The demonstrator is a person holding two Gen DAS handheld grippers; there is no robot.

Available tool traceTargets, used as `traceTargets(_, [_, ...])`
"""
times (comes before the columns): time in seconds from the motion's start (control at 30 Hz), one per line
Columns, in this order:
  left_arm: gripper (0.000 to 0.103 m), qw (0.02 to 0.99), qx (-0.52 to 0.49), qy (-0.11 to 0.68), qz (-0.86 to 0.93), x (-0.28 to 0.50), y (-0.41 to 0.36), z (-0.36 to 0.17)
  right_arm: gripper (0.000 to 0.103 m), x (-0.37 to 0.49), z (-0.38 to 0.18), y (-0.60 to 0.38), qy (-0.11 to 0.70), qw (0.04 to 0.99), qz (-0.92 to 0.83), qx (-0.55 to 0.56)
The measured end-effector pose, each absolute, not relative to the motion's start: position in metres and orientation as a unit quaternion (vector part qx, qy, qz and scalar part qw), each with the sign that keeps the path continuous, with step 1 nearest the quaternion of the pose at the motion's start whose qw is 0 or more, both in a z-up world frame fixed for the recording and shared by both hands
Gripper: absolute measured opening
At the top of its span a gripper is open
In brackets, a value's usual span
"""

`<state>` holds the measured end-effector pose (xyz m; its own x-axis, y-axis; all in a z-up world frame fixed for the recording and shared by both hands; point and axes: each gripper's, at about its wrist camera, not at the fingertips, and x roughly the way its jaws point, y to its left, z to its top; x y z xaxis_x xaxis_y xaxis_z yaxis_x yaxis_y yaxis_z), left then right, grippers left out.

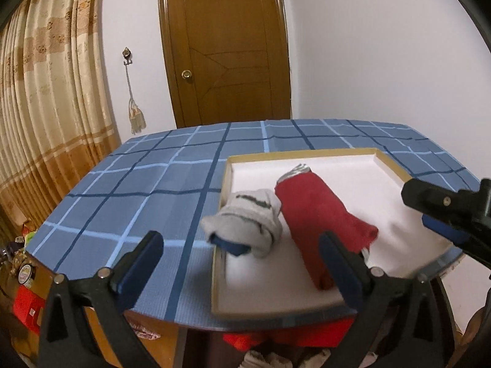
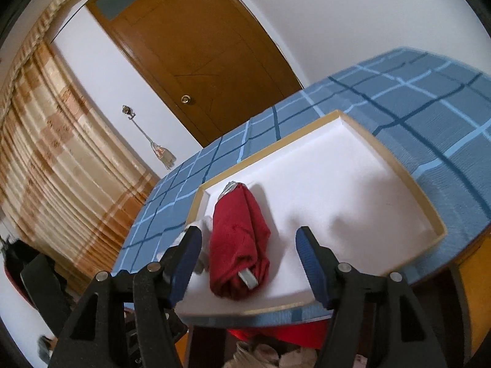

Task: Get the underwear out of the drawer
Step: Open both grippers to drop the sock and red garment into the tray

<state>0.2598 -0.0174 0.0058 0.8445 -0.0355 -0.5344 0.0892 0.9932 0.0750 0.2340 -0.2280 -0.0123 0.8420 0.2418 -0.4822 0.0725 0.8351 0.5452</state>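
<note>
Both views are evenly and fairly brightly lit by soft indoor light; no lamp or window shows, and the plain white wall (image 1: 368,46) is free of glare. The white lining of the shallow cardboard tray (image 2: 353,190) is nearly blown out, so its surface detail is lost. Soft shadows fall beside the rolled dark red cloth (image 2: 239,239) and along the tray's inner walls. Fisheye distortion is strong: the brown wooden door (image 1: 227,46) bows, the blue checked bench cover (image 1: 138,184) curves, and black vignette fills the corners. Motion blur smears the rolled grey cloth (image 1: 245,220) and the bench's near edge. The space under the bench is dim.
</note>
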Motion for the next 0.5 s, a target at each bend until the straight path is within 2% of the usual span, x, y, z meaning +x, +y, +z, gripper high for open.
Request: traceTargets(0.5, [0.102,0.956,0.057,0.285,-0.031,0.214,-0.013,-0.01,0.067,0.184,-0.016,-0.211,0.264,0.934,0.051,0.234])
